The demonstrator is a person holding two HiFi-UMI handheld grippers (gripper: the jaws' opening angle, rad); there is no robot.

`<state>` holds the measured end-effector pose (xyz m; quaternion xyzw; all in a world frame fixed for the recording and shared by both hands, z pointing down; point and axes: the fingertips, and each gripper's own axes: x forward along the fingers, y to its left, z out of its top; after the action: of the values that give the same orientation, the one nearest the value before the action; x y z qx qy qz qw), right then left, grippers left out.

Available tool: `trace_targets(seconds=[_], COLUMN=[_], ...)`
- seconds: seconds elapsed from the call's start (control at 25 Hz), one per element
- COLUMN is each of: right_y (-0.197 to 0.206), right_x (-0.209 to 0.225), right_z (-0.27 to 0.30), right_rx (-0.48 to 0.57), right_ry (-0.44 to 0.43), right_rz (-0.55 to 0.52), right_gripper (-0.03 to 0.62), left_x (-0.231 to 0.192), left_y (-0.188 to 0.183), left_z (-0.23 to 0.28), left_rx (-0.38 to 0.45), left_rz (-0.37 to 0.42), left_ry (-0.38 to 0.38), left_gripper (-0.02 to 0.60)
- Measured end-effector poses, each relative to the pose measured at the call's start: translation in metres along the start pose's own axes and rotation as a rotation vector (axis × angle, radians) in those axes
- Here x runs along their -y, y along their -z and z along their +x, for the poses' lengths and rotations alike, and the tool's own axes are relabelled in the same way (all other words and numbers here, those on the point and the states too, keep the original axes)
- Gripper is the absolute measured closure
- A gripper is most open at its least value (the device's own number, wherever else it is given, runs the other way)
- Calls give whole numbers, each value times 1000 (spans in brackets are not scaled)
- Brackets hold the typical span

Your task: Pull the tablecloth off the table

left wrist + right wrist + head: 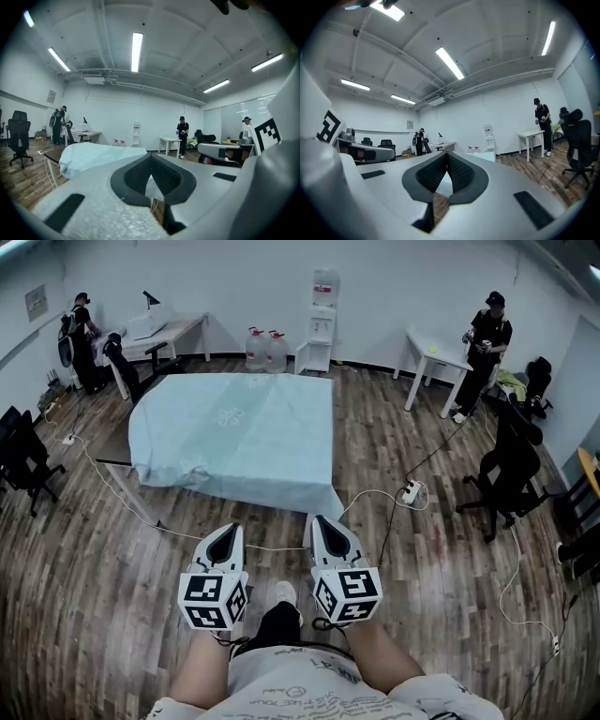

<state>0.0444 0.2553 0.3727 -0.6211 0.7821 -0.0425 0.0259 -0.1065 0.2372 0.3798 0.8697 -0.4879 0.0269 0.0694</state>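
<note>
A pale blue tablecloth (236, 432) covers the table (112, 463) ahead of me, and its near edge hangs down toward the floor. Both grippers are held side by side in front of my legs, short of the cloth and not touching it. My left gripper (226, 532) is shut with nothing between its tips, and my right gripper (318, 524) is shut and empty too. In the left gripper view the tablecloth (93, 154) lies beyond the closed left gripper (150, 158). In the right gripper view the right gripper (446, 156) points at the tablecloth (485, 154) further off.
A white power strip (411, 491) and cables trail over the wood floor right of the table. Black office chairs (506, 474) stand at right and far left. A person (483, 351) stands by a white desk (433, 357) at back right, another person (80, 338) at back left. A water dispenser (322, 320) stands against the far wall.
</note>
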Motion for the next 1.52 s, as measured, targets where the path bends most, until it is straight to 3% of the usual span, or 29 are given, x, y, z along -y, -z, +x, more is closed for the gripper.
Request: trace_targets(seconds=[0.48, 1.16, 1.52], right_y=[7, -4, 16], right_x=[55, 151, 178], right_z=[79, 285, 352], right_rx=[-7, -68, -112], right_ry=[30, 14, 12], right_rz=[3, -16, 2], right_gripper=[580, 580, 580], left_x=[-18, -98, -143], left_y=[2, -19, -5], left_z=[103, 317, 364], left_rx=[-10, -68, -124], left_rz=[-7, -74, -86], left_ry=[34, 22, -21], left_gripper=[569, 569, 569])
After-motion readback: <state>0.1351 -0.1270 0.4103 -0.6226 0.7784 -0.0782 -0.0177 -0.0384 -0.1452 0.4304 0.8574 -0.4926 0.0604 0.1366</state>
